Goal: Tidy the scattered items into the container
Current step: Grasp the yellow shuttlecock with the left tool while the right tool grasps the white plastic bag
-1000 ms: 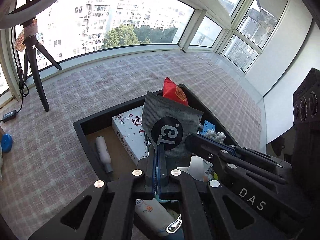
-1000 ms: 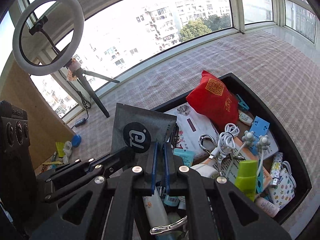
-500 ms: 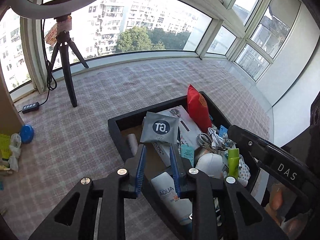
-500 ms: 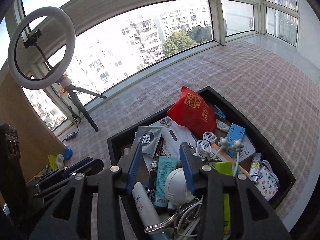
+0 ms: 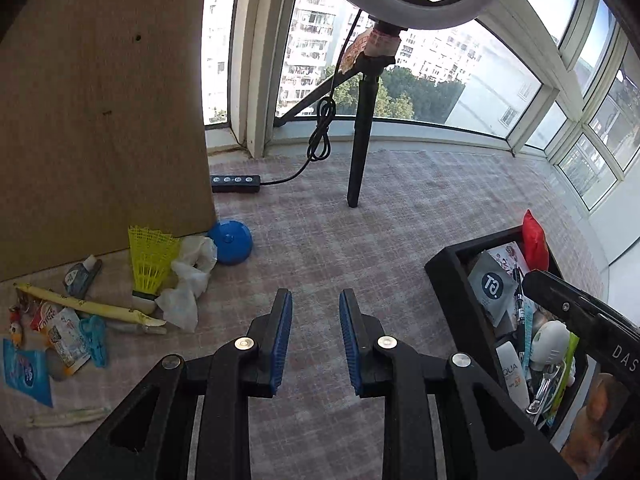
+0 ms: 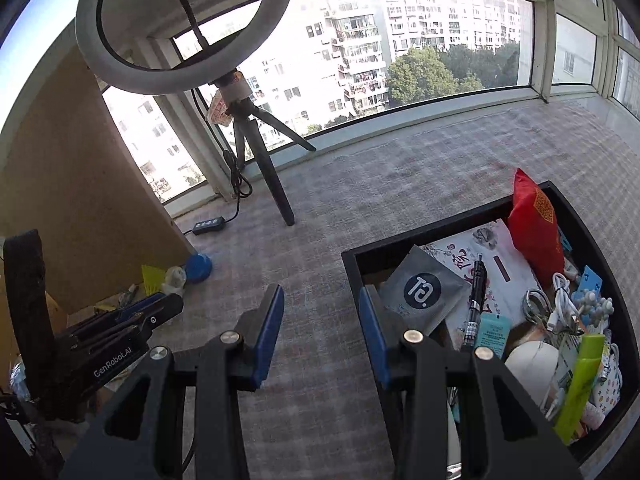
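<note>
Checked cloth on desk [image 5: 320, 248] by bay windows; left tool [image 5: 315, 332] and right tool [image 6: 320, 320] both spread wide, gripping nothing

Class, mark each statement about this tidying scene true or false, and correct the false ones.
1. The left gripper is open and holds nothing. True.
2. The grey pouch lies on the cloth outside the black tray. False: it lies inside the tray.
3. A yellow shuttlecock stands among the loose items by the board. True.
4. The right gripper is shut on a pen. False: it is open and empty; the pen lies in the tray.
</note>
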Motion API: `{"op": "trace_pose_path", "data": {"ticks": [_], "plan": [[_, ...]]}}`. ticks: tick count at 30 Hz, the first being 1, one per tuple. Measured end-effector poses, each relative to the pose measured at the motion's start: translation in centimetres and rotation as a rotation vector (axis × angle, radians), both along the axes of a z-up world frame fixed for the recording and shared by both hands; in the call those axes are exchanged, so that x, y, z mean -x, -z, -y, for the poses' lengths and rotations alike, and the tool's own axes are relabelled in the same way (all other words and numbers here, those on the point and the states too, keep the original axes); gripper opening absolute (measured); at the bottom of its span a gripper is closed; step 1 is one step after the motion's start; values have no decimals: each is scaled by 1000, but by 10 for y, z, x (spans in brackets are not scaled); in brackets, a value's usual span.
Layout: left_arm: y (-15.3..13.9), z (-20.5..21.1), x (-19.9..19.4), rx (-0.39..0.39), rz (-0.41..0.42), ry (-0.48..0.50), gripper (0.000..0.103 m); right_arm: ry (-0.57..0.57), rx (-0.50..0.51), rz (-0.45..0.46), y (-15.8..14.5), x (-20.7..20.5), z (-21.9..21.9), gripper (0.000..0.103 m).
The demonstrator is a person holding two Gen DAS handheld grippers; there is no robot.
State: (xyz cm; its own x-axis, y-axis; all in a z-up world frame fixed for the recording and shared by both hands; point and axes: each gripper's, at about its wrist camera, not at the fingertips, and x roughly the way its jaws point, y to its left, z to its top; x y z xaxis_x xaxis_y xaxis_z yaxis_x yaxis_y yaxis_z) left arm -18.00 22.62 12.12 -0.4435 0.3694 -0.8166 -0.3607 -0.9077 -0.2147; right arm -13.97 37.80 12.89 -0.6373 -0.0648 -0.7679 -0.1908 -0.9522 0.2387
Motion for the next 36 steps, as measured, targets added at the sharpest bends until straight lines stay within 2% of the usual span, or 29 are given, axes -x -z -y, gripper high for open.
{"op": "trace_pose_path", "data": {"ticks": [7,13,22,29,36], "plan": [[21,66,36,13,23,-140,23,-140,-6,26,23,46,77,39],[44,97,54,-3,63,-200,23,-229,-19,65,43,77,125,39],[70,104,70,-8,92,-175,23,-297,21,142,76,114,167,39],[86,110,80,-18,118,-173,23,-278,118,213,101,141,172,39],[88,114,79,-1,110,-113,23,-259,212,270,118,162,173,39]]}}
